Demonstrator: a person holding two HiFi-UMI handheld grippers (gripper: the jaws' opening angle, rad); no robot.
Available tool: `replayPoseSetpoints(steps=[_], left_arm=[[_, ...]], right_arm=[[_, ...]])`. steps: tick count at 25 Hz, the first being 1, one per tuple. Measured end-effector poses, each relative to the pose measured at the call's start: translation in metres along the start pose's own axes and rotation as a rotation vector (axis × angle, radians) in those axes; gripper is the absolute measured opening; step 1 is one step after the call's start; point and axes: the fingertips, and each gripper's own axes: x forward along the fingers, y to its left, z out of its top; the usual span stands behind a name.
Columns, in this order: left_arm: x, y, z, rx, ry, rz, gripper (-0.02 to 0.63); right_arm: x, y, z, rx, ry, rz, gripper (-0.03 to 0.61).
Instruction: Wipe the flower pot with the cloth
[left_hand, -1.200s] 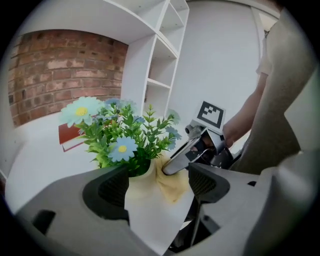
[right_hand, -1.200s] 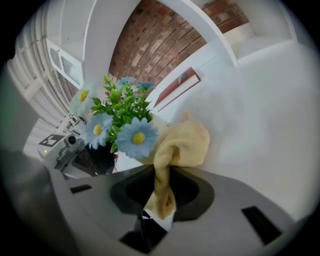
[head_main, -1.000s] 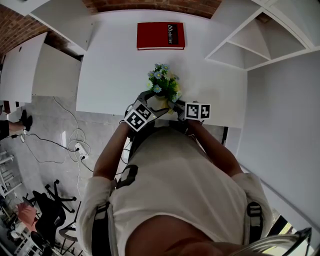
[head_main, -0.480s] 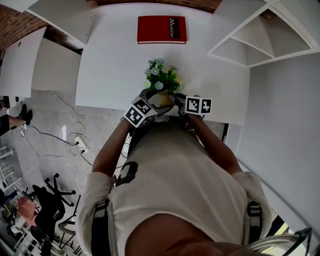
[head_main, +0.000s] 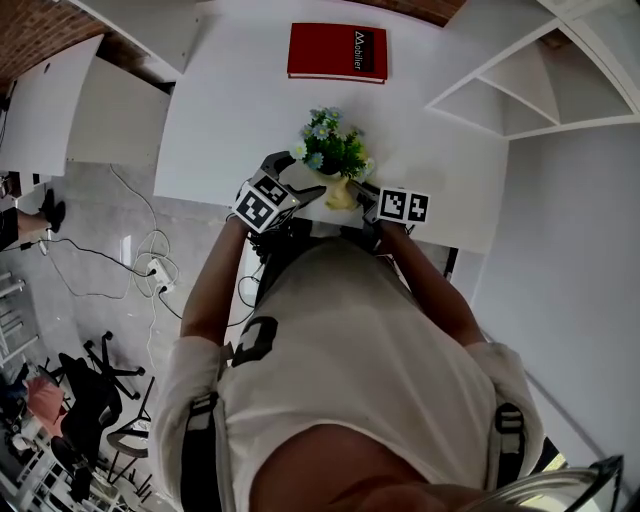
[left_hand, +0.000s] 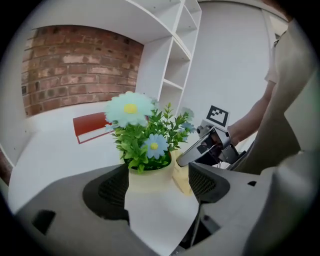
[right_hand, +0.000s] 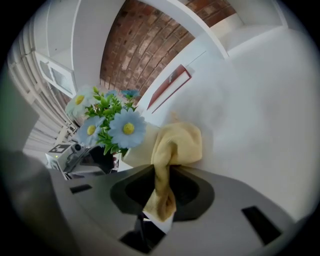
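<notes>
A cream flower pot (head_main: 340, 192) with green leaves and pale blue flowers (head_main: 333, 150) stands near the front edge of the white table (head_main: 230, 130). My left gripper (head_main: 296, 176) is open just left of the pot. In the left gripper view the pot (left_hand: 149, 180) shows between and just beyond the wide jaws of that gripper (left_hand: 159, 176), not pinched. My right gripper (head_main: 364, 200) is shut on a yellow cloth (right_hand: 172, 145), whose bunched end lies against the pot's side (right_hand: 136, 151). The right gripper (left_hand: 200, 150) also shows in the left gripper view, beside the pot.
A red book (head_main: 337, 52) lies at the back of the table. White shelving (head_main: 500, 80) stands at the right, white cabinets (head_main: 60, 120) at the left. Cables (head_main: 150, 280) and office chairs (head_main: 95, 400) are on the floor below the table's front edge.
My left gripper has slid left, away from the pot it was close against. The right gripper stays at the pot with the cloth, a little lower.
</notes>
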Motion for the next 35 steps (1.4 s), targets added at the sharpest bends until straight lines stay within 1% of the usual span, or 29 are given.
replayPoseSetpoints(steps=[2,6,10,13,17,19,21,24,25,27,29,32,35], left_arm=[[0.006,-0.001,-0.001,0.018,0.005,0.014,0.36],[0.01,-0.01,-0.001,0.018,-0.019,0.027,0.359],[0.012,-0.028,-0.006,0.05,0.011,0.008,0.359],[0.013,-0.04,-0.009,0.037,-0.005,-0.006,0.36],[0.016,-0.042,-0.008,-0.019,-0.041,-0.019,0.359],[0.012,-0.035,-0.009,-0.017,-0.033,0.001,0.359],[0.004,-0.024,-0.011,-0.023,-0.036,0.041,0.359],[-0.002,-0.01,-0.016,-0.067,-0.033,0.063,0.36],[-0.001,-0.005,-0.016,-0.071,-0.025,0.066,0.36],[0.005,0.001,-0.015,-0.06,-0.01,0.069,0.36],[0.013,0.0,-0.013,-0.041,0.002,0.062,0.36],[0.02,-0.009,-0.017,-0.023,0.022,0.055,0.36],[0.016,-0.012,-0.018,-0.027,0.026,0.059,0.36]], right_arm=[[-0.002,0.008,0.003,-0.011,-0.001,0.005,0.094],[-0.012,0.04,0.014,-0.03,-0.029,0.07,0.097],[-0.023,0.056,0.027,-0.021,-0.073,0.105,0.097],[-0.02,0.047,0.023,-0.015,-0.075,0.09,0.097],[-0.005,0.014,0.003,-0.012,-0.01,0.014,0.097],[0.001,0.0,-0.002,0.034,-0.015,-0.002,0.095],[0.001,-0.004,-0.001,0.092,-0.04,0.015,0.092],[0.001,-0.003,-0.002,0.059,-0.036,0.018,0.092],[0.002,-0.003,-0.001,0.058,-0.032,0.019,0.092],[0.002,-0.002,0.0,0.065,-0.022,0.018,0.092],[-0.001,0.004,0.003,0.046,-0.009,0.018,0.094],[-0.011,0.029,0.01,-0.007,-0.02,0.053,0.094],[-0.019,0.057,0.021,-0.043,-0.042,0.107,0.094]])
